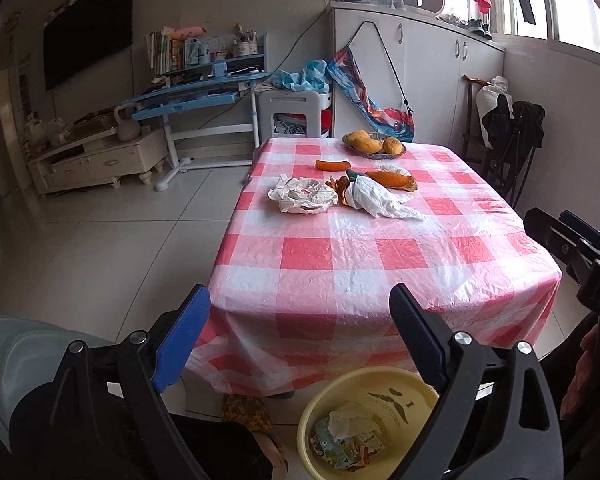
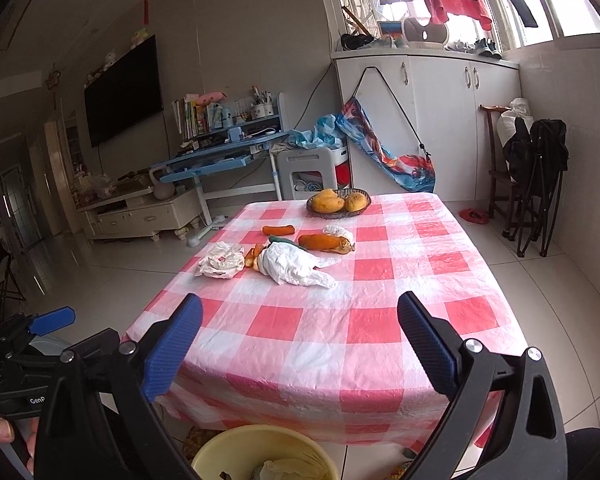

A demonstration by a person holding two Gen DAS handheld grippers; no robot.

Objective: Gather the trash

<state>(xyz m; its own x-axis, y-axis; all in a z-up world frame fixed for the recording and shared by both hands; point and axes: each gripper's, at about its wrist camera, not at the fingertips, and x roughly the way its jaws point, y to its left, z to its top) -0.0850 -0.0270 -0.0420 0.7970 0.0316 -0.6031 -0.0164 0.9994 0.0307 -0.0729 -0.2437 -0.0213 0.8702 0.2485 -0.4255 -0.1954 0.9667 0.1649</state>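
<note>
A table with a red-and-white checked cloth (image 1: 340, 248) (image 2: 340, 320) holds a crumpled paper wrapper (image 1: 304, 197) (image 2: 222, 262), a white plastic bag (image 1: 374, 200) (image 2: 296, 266), orange peels (image 1: 340, 188) (image 2: 252, 257) and a small white wrapper (image 2: 339, 232). A yellow bin (image 1: 364, 424) (image 2: 260, 454) with paper trash stands on the floor at the table's near edge. My left gripper (image 1: 300, 320) is open and empty above the bin. My right gripper (image 2: 300, 324) is open and empty over the near table edge; it also shows at the right of the left wrist view (image 1: 572, 236).
A basket of mangoes (image 1: 374, 145) (image 2: 338, 202), a sausage (image 1: 333, 165) (image 2: 278, 230) and a corn cob (image 1: 392, 179) (image 2: 326, 242) lie on the far half of the table. A blue desk (image 1: 204, 96) and white cabinets (image 2: 440, 120) stand beyond. Folded chairs (image 2: 536, 184) lean at the right wall.
</note>
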